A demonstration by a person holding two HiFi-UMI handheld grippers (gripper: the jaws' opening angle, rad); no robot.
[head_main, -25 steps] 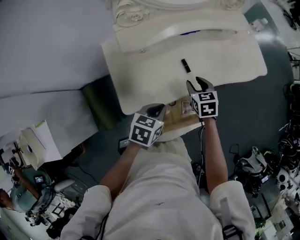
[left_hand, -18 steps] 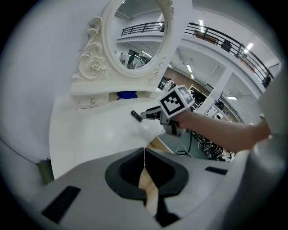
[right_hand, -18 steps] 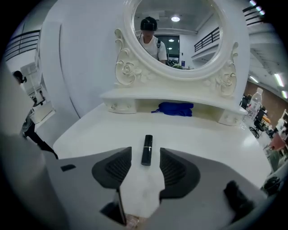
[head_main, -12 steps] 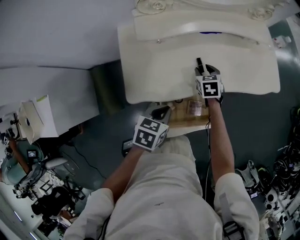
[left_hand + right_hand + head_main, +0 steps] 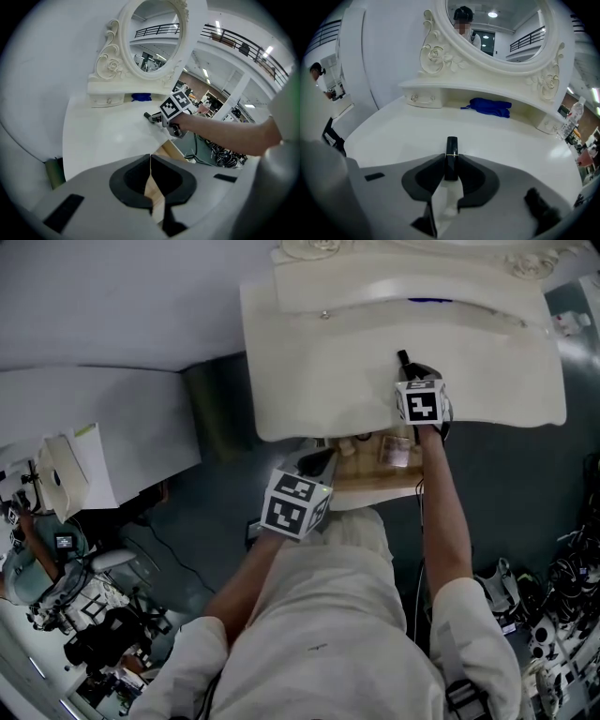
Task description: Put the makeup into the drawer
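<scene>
Item: lipstick (image 5: 451, 151), black tube with a thin gold band, lying on the white dressing-table top (image 5: 309, 381), its far end pointing toward the mirror (image 5: 497, 28). One second ago it lay free on the top, with the right gripper (image 5: 409, 369) short of it and its jaws spread. Half a second ago the gripper had reached it. Now the jaws are closed against both sides of the tube's near half, and the cap end projects beyond them. Left gripper (image 5: 319, 463): position little changed over the second, held low at the left front corner of the open wooden drawer (image 5: 375, 482). Its jaws are pressed together with nothing between them, and the drawer's wood shows through the slit in the left gripper view. The drawer stands pulled out below the table's front edge and holds a small pale item (image 5: 394, 452) that cannot be identified. Also present: blue cloth (image 5: 487, 107) on the shelf under the mirror, and a clear bottle (image 5: 572, 117) at the table's right end. Markings: black-and-white square patterns on both grippers' cubes; the bottle's label is too small to read.
</scene>
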